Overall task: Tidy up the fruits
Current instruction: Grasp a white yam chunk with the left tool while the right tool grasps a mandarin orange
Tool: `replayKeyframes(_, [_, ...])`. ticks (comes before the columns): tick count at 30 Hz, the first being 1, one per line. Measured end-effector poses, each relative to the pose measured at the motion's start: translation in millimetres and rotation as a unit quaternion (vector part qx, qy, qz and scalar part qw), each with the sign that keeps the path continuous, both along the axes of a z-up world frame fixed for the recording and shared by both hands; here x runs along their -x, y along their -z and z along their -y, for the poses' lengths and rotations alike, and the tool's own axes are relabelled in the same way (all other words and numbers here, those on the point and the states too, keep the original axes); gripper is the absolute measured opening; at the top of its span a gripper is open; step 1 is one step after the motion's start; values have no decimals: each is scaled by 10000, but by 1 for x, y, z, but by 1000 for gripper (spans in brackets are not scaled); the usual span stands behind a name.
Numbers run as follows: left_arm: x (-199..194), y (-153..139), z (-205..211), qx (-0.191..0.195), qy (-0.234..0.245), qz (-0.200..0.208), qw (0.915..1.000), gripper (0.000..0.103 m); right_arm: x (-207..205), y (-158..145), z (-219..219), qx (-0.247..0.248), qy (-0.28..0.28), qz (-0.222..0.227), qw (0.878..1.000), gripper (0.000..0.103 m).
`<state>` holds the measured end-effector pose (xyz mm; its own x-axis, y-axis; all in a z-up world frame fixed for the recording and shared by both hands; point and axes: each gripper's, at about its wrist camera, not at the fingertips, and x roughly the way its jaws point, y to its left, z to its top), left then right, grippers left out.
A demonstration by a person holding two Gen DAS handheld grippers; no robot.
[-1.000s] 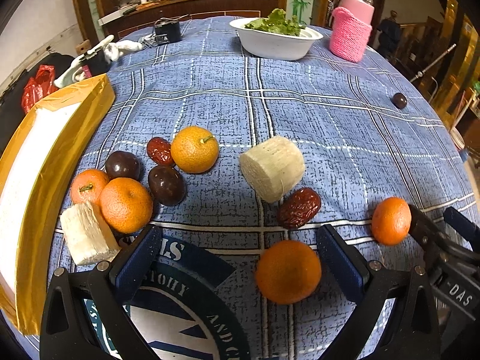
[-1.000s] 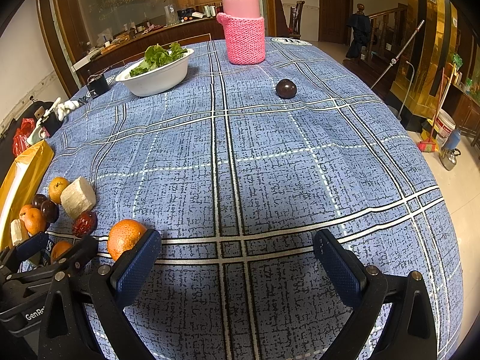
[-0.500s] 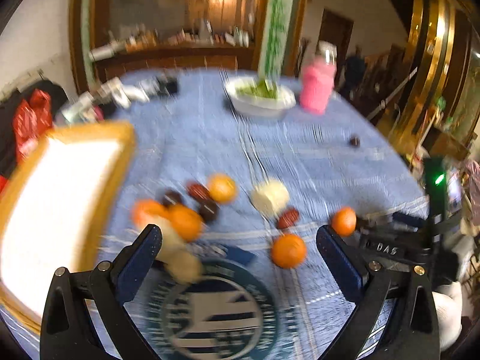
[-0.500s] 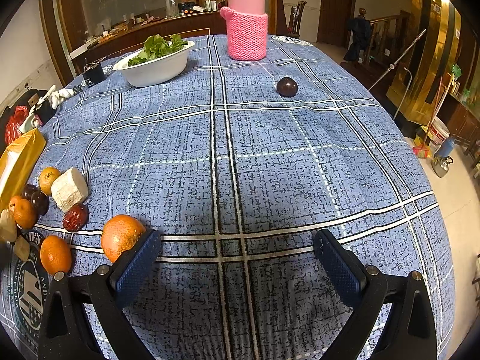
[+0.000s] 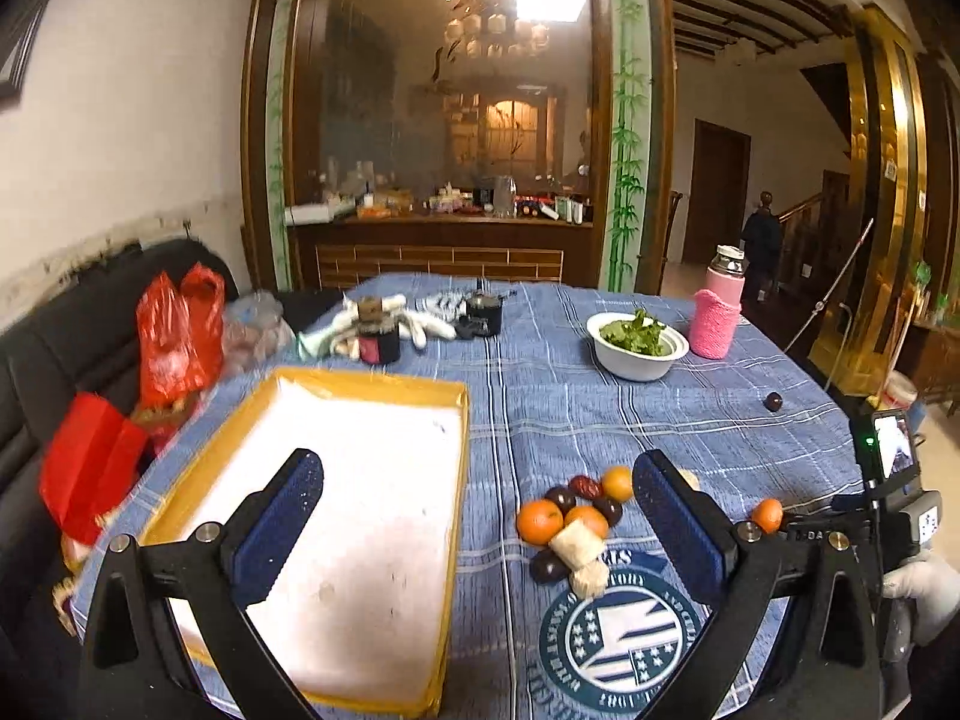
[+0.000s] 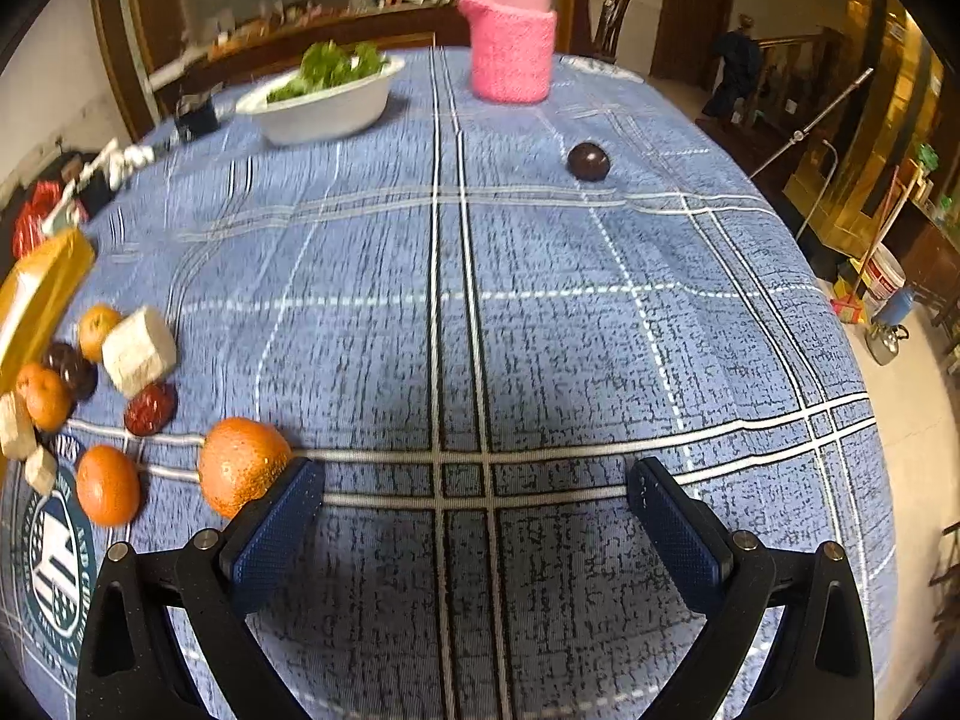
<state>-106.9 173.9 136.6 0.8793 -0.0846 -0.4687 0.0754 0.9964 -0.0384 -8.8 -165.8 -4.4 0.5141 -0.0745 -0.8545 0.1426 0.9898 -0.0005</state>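
A yellow-rimmed tray with a white floor [image 5: 360, 498] lies on the blue checked cloth, under my open, empty left gripper [image 5: 477, 516]. Right of it sits a cluster of oranges [image 5: 539, 521], dark plums [image 5: 561, 498], red dates [image 5: 585, 486] and pale cane pieces [image 5: 576, 546]. In the right wrist view the same cluster [image 6: 90, 372] is at the left. My right gripper [image 6: 477, 516] is open and empty, low over the cloth, with an orange [image 6: 240, 465] just outside its left finger. A lone dark plum [image 6: 588, 161] lies far ahead.
A white bowl of greens [image 6: 324, 96] and a pink-sleeved bottle [image 6: 510, 54] stand at the far side. Gloves and small jars [image 5: 384, 330] lie at the back left. Red bags [image 5: 174, 336] sit on a dark sofa left of the table. The table edge falls away at the right.
My left gripper has pulled up and back to the left, so the tray now fills its view. My right gripper moved forward a little towards the far plum. Both stay open.
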Motion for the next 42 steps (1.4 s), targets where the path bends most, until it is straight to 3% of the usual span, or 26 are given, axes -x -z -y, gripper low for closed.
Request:
replayKeyframes(7, [-3,14,-32,657,11,-412,9970,103,7,-3,1,-13,160,-229,9996,100])
replayKeyframes(12, [-10,27,-45,805,-138,-517,9953,103,40,-41,-17,-197,-64,692,9974,98])
replayKeyframes(16, [-19,41,-47,1200,28,-796,9896,103,52,-57,-56,-420,-750,1078,9905,97])
replayKeyframes(17, [-21,44,-45,1217,93,-875,9887,103,52,-59,-68,-421,-942,1116,9884,92])
replayKeyframes(19, [-21,44,-41,1206,184,-902,9884,102,52,-57,-94,-375,-1318,1099,9845,82])
replayKeyframes(24, [-26,47,-26,1166,644,-1086,9851,71,42,-37,-133,-141,-1731,901,9807,72])
replayKeyframes(28, [-33,56,-5,1099,927,-1342,9805,68,33,-25,-136,-239,-1711,753,9821,63])
replayKeyframes(30, [-37,60,6,1002,1034,-1434,9791,68,29,-21,-132,-323,-1670,711,9829,50])
replayKeyframes(33, [-46,68,24,745,1129,-1597,9779,68,27,-18,-126,-534,-1588,669,9836,40])
replayKeyframes(40, [-71,98,50,407,1145,-2029,9716,65,26,-14,-105,-1310,-1422,723,9785,38])
replayKeyframes(42, [-75,101,54,341,1154,-2069,9709,48,27,-14,-105,-1336,-1428,729,9780,39])
